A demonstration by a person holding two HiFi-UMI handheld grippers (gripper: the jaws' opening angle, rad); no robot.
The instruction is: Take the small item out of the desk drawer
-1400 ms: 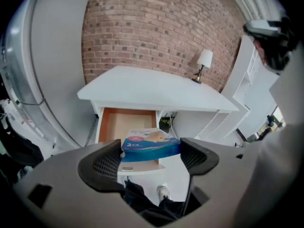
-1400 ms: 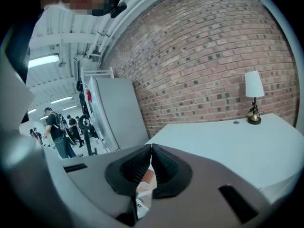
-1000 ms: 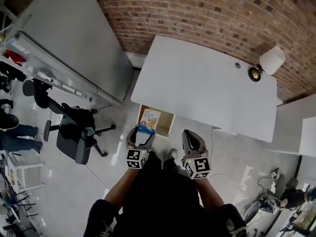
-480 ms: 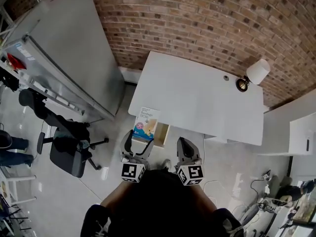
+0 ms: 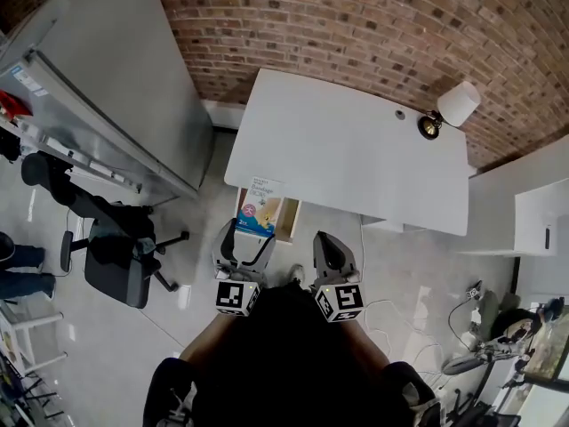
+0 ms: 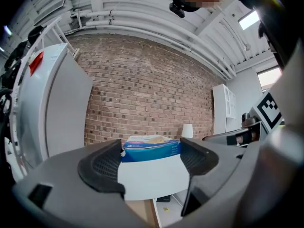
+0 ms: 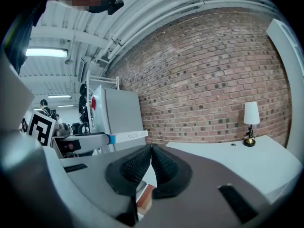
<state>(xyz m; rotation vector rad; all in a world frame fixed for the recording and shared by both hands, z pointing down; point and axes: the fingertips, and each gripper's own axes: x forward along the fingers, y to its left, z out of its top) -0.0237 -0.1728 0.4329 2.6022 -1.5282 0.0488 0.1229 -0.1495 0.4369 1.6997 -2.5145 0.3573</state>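
**Item:** small box [image 5: 259, 210], flat, blue and white.

**Location:** at the front edge of the desk [image 5: 347, 154], toward its left end. It was above the open drawer [image 5: 290, 224], whose wooden inside showed just under that edge. The box appeared clear of the drawer, so the task read as nearly done.

**Holder:** left gripper [image 5: 248, 237]. Its jaws were spread to the box's width and pinched its near end from both sides. The left gripper view confirmed this: the box [image 6: 151, 147] sat across the tips of that gripper [image 6: 150, 159]. The box's long axis ran from the jaws toward the desk, and its far end overlapped the desk's front edge in the head view.

**Spare:** right gripper [image 5: 327, 253], in front of the desk and just right of the drawer. Its jaws [image 7: 151, 167] were pressed together with nothing between them (near, but idle).

**Room:**
- The desk top was bare apart from a lamp [image 5: 452, 107] at its far right corner.
- An office chair [image 5: 114, 249] stood left of the desk, well apart.
- Setting the box down would likely mean lifting it over the desk's front edge, the only obstacle close by.
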